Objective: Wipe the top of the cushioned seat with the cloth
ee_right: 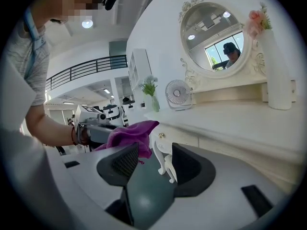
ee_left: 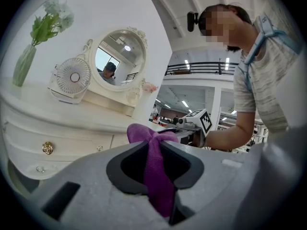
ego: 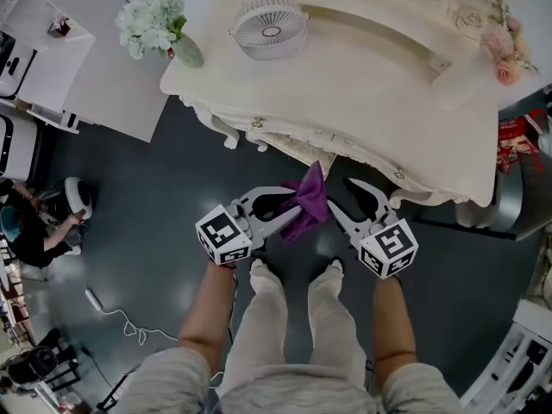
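A purple cloth (ego: 306,201) hangs from my left gripper (ego: 291,210), which is shut on it in front of my knees. In the left gripper view the cloth (ee_left: 156,171) is pinched between the grey jaws of the left gripper (ee_left: 157,152) and bunches out past their tips. My right gripper (ego: 341,195) is just to the right of the cloth, open and holding nothing. In the right gripper view the right gripper (ee_right: 151,164) shows dark floor in its gap, with the cloth (ee_right: 129,133) beyond to the left. No cushioned seat shows in any view.
A cream dressing table (ego: 371,110) stands right ahead, carrying a small fan (ego: 270,27), a vase of flowers (ego: 157,22) and pink flowers (ego: 502,57). Its round mirror (ee_left: 120,59) and curved leg (ee_right: 165,162) are close. A white cable (ego: 121,319) lies on the dark floor at left.
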`<state>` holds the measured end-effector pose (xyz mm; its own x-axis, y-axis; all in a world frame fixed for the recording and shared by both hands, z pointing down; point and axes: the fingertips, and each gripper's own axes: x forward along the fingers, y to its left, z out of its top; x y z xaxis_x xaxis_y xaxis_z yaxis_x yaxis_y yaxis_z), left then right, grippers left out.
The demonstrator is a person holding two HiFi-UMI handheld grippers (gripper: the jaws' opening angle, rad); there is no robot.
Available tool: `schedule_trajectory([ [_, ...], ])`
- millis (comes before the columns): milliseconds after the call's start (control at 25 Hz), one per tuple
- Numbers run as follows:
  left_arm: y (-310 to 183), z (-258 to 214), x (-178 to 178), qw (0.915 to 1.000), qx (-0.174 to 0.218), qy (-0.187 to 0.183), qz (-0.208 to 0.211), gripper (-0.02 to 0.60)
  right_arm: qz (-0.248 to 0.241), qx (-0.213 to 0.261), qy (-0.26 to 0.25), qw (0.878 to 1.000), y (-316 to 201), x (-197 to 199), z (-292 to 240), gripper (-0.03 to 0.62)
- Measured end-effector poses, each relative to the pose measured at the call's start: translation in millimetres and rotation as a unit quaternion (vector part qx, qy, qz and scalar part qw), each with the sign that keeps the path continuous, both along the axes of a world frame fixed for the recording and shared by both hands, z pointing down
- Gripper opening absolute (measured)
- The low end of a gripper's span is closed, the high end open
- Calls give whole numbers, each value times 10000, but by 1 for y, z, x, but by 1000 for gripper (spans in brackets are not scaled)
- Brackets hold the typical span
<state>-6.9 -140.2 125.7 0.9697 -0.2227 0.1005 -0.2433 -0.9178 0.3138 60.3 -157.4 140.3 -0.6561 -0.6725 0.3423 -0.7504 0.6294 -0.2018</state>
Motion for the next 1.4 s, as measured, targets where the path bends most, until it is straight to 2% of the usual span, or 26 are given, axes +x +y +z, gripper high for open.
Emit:
schedule_trajectory([
  [280,-29,91,-5,9991,418,-104,11,75,-187,255,264,9992,-22,-2,93,199],
  [440,-49,144,-11,9973,702,-191,-39,75,-492,386,420,9972,-36,-8,147,199],
  [560,-64,174,-7,9958,912,-73,5,75,-813,633,605,9928,-48,-14,179,199],
  [720,-76,204,-3,9935,1072,148,346,75,-833,1153,822,9864,-66,-20,206,198],
  [800,-83,220,-3,9926,1117,276,396,75,-796,1223,786,9862,-72,-22,223,198],
  [920,-97,243,-5,9892,1416,206,329,75,-820,1228,651,9869,-82,-25,245,198],
  [1040,-103,258,-7,9840,1728,105,420,75,-1109,1341,943,9802,-86,-31,260,198],
  [1280,-112,275,-9,9731,2234,-81,547,75,-1533,1605,1949,9554,-94,-34,287,211],
  [1400,-119,282,-10,9723,2295,-98,437,75,-1553,1606,2021,9536,-94,-30,302,221],
])
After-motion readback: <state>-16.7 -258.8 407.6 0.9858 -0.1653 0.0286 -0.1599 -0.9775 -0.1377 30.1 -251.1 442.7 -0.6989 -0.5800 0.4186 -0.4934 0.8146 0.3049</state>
